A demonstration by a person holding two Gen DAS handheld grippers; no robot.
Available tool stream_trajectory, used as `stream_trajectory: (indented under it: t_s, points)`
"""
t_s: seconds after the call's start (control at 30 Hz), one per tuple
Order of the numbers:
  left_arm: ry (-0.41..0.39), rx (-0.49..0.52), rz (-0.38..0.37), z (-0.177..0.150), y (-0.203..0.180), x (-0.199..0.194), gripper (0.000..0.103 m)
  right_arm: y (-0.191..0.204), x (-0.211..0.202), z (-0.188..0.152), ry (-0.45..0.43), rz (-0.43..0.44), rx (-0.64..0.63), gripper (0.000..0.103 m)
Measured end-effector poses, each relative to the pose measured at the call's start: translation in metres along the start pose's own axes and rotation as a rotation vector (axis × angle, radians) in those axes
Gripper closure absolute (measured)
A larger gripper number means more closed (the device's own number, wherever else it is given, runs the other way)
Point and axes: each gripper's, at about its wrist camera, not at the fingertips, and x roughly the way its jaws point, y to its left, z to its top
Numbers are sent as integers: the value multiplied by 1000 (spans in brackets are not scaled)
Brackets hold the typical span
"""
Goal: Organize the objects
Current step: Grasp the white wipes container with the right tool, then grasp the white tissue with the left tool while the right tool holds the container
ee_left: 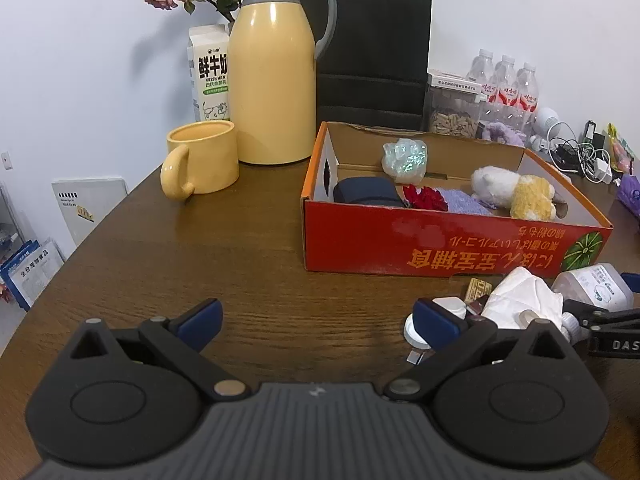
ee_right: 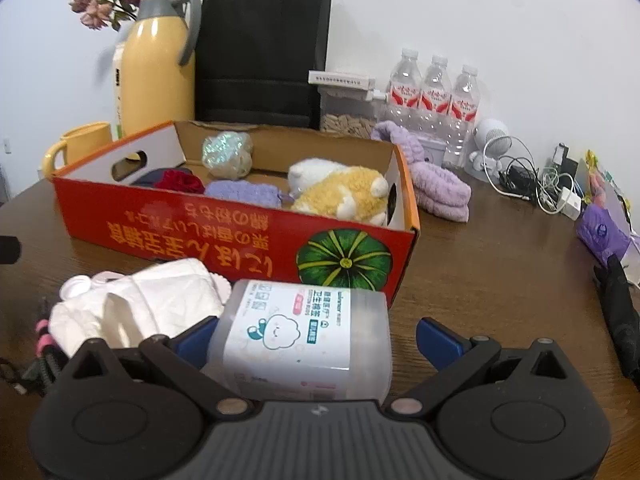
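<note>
So the right gripper (ee_right: 316, 334) is spread wide around a clear cotton swab tub (ee_right: 306, 332) lying on its side on the table (ee_left: 248, 248); the left finger looks to be right against the tub's end, the right finger stands clear of it with bare wood between, so nothing's pinched yet; my guess is it's lined up that way to close on the tub end to end. The tub sits just in front of the red cardboard box (ee_right: 224, 236), next to a crumpled white tissue (ee_right: 136, 308); makes sense since the box already holds a plush toy (ee_right: 344, 196), a red fabric flower (ee_right: 180, 182), a purple cloth (ee_right: 244, 194) and an iridescent bundle (ee_right: 228, 154), so it's clearly the collection bin. The left gripper (ee_left: 316, 318) is also spread and holding nothing, parked low over bare wood to the side; probably kept out of the way. A yellow thermos (ee_left: 272, 80) and yellow mug (ee_left: 204, 158) stand beside the box, lined up along the wall.
</note>
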Motion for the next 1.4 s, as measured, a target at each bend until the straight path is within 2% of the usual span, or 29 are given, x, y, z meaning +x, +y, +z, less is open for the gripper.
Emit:
stream_trajectory:
  t_s: [0.2, 0.27, 0.3, 0.33, 0.7, 1.1, 1.13, 1.2, 1.27, 1.3, 1.37, 1.4]
  points:
    - [10, 5, -5, -1, -5, 4, 0, -3, 13, -2, 30, -5, 24, 1]
    - [11, 7, -10, -1, -8, 5, 0, -6, 11, -2, 19, 21, 46, 7]
    - [10, 9, -14, -1, -9, 5, 0, -7, 10, -2, 10, 34, 53, 18]
    - [9, 13, -16, -1, -11, 5, 0, -7, 9, -2, 4, 42, 56, 21]
    - [0, 77, -91, 3, -51, 4, 0, -7, -18, -6, -154, 48, 56, 21]
    - [-17, 139, -179, 5, -95, 8, 0, -16, -34, -8, -241, 38, 92, 21]
    - [-13, 136, -185, 4, -96, 9, 2, -18, -36, -8, -248, 36, 99, 21]
    - [-2, 141, -196, 3, -102, 12, 13, -21, -38, -8, -257, 33, 113, 21]
    - [11, 140, -204, 1, -104, 16, 33, -23, -39, -8, -263, 34, 125, 21]
    - [15, 132, -208, 1, -105, 17, 36, -24, -40, -8, -264, 36, 127, 21]
    - [16, 111, -211, -1, -105, 17, 54, -24, -40, -8, -265, 42, 126, 21]
    - [16, 106, -217, -1, -105, 17, 57, -24, -40, -9, -265, 45, 125, 21]
